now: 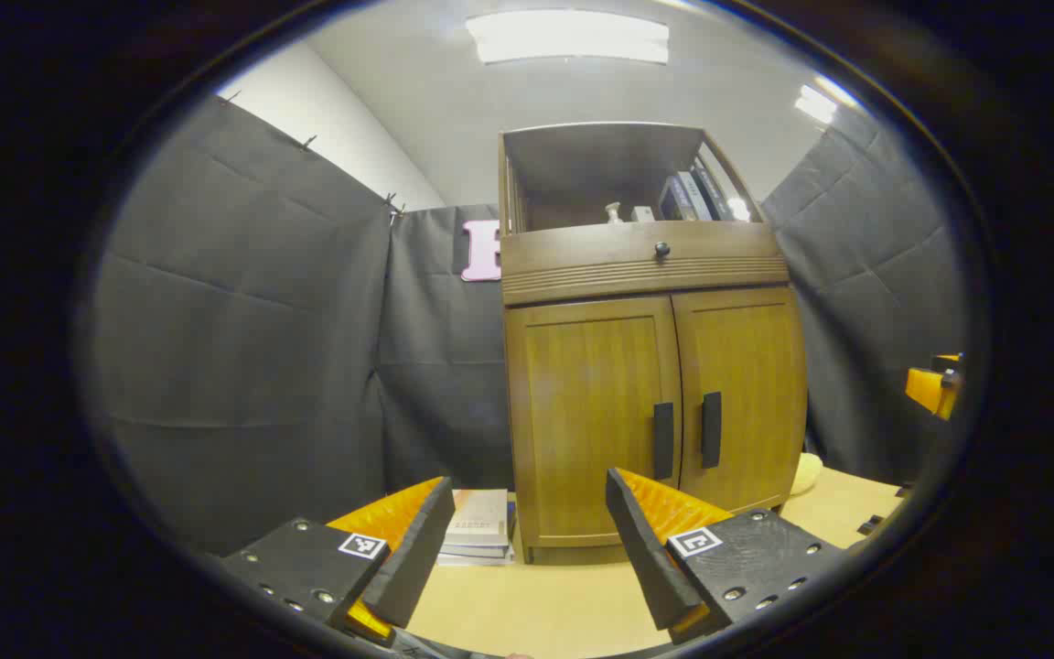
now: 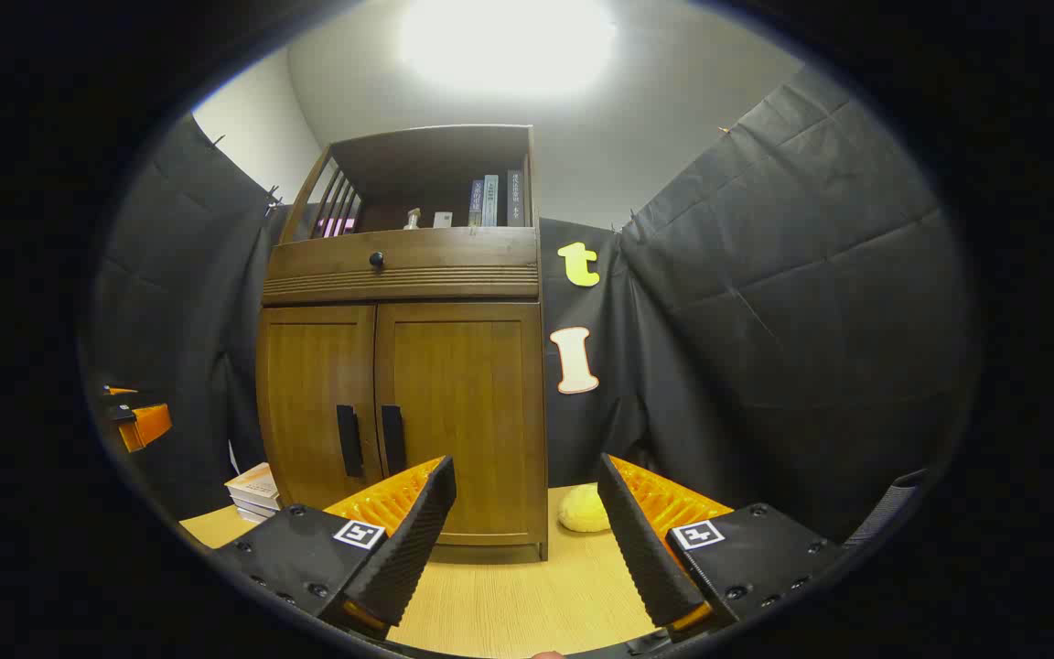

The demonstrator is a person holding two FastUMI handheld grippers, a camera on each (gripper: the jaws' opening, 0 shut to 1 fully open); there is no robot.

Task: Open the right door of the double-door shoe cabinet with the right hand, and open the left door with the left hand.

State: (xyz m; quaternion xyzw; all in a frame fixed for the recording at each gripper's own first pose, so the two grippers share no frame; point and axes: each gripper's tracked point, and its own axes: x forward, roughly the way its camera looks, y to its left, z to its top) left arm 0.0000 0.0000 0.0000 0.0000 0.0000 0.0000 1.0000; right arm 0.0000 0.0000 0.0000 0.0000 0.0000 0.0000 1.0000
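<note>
in the left gripper view the left gripper hangs with its fingers spread wide apart and nothing between them, low over the worktop. the shoe cabinet stands ahead of it and a little to its right, both doors closed. the left door and right door meet at the middle, each with a dark upright handle: the left handle and the right handle sit just beside each other, well ahead of the fingertips. a stack of books lies on the worktop beside the cabinet's left foot.

in the right gripper view the right gripper is likewise spread open and empty, with the cabinet ahead and to its left. a yellow soft lump rests on the worktop near the cabinet's right corner, between the fingers but farther off.
</note>
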